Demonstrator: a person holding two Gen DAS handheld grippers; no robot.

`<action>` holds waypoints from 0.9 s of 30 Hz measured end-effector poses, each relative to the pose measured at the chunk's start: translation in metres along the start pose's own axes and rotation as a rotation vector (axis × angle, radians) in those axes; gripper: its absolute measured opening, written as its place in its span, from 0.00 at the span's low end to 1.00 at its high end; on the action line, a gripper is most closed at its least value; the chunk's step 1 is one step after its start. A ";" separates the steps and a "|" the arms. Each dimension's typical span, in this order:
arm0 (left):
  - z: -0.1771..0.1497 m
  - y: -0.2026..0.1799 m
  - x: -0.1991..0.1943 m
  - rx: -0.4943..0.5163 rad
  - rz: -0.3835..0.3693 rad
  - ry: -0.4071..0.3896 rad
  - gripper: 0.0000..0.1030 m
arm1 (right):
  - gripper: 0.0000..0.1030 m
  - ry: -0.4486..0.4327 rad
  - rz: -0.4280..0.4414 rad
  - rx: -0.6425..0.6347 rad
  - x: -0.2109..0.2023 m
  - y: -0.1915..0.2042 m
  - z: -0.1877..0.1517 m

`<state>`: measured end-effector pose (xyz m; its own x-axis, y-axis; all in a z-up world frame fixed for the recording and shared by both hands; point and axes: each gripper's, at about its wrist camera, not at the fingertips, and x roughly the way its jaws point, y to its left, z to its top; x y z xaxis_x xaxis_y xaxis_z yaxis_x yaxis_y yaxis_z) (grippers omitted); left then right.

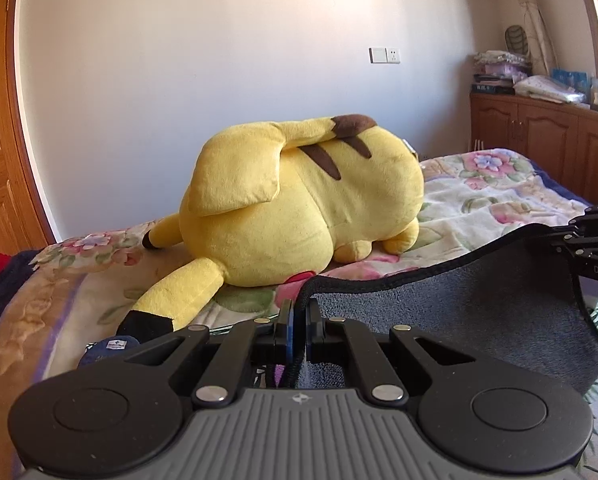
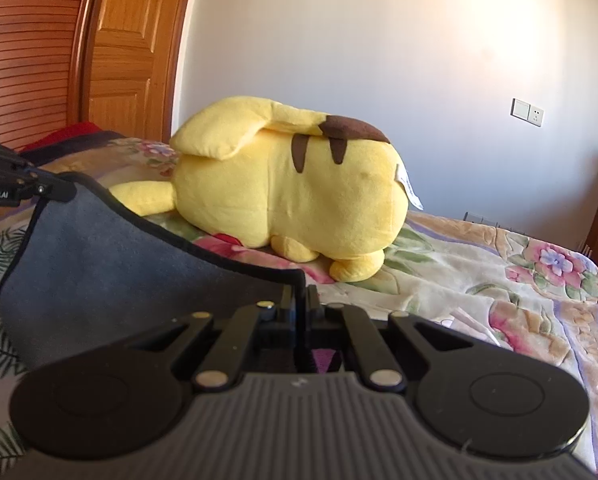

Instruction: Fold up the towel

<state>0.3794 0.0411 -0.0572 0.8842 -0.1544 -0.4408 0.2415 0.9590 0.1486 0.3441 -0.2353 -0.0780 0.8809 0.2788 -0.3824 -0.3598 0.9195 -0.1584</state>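
Observation:
A dark grey towel with black piping hangs stretched above the bed between my two grippers. My left gripper is shut on one top corner of it. My right gripper is shut on the other top corner; the towel sags away to the left there. The right gripper also shows at the right edge of the left wrist view, and the left gripper at the left edge of the right wrist view. The towel's lower part is hidden behind the gripper bodies.
A big yellow plush toy lies on the floral bedspread just beyond the towel; it also shows in the right wrist view. A wooden door stands left, a wooden cabinet with piled items right.

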 end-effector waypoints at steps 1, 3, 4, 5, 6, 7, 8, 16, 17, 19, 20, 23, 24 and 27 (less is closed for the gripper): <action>-0.001 0.000 0.004 0.000 0.002 0.004 0.00 | 0.04 0.004 -0.005 -0.002 0.003 -0.001 -0.001; -0.003 0.001 0.011 0.001 0.006 0.009 0.00 | 0.04 0.013 -0.014 -0.005 0.011 -0.001 -0.003; -0.004 0.001 0.014 0.004 0.007 0.013 0.00 | 0.04 0.016 -0.015 -0.004 0.014 -0.001 -0.004; -0.005 0.001 0.018 0.006 0.009 0.015 0.00 | 0.04 0.020 -0.017 -0.001 0.018 -0.002 -0.005; -0.006 0.001 0.022 0.009 0.010 0.019 0.00 | 0.04 0.024 -0.017 0.000 0.021 -0.002 -0.007; -0.007 0.000 0.026 0.012 0.011 0.022 0.00 | 0.04 0.027 -0.019 -0.002 0.024 -0.002 -0.009; -0.008 0.000 0.029 0.013 0.012 0.026 0.00 | 0.04 0.029 -0.022 -0.006 0.028 -0.002 -0.010; -0.022 0.001 0.056 0.014 0.018 0.063 0.00 | 0.04 0.061 -0.016 -0.001 0.047 -0.001 -0.025; -0.023 0.001 0.058 0.013 0.019 0.066 0.00 | 0.04 0.064 -0.014 0.000 0.049 -0.001 -0.027; -0.026 -0.001 0.062 0.018 0.031 0.078 0.00 | 0.05 0.077 -0.011 0.007 0.054 -0.002 -0.029; -0.027 -0.002 0.064 0.018 0.039 0.082 0.00 | 0.05 0.077 -0.011 0.007 0.054 -0.002 -0.029; -0.028 -0.004 0.064 0.019 0.038 0.076 0.00 | 0.05 0.082 -0.014 0.012 0.055 -0.002 -0.032; -0.028 -0.005 0.065 0.024 0.038 0.077 0.00 | 0.05 0.080 -0.017 0.004 0.055 -0.001 -0.031; -0.028 -0.007 0.066 0.028 0.042 0.084 0.00 | 0.05 0.086 -0.015 0.001 0.056 -0.001 -0.031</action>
<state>0.4251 0.0308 -0.1121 0.8573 -0.0923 -0.5065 0.2171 0.9569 0.1930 0.3847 -0.2295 -0.1275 0.8564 0.2401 -0.4570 -0.3464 0.9237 -0.1639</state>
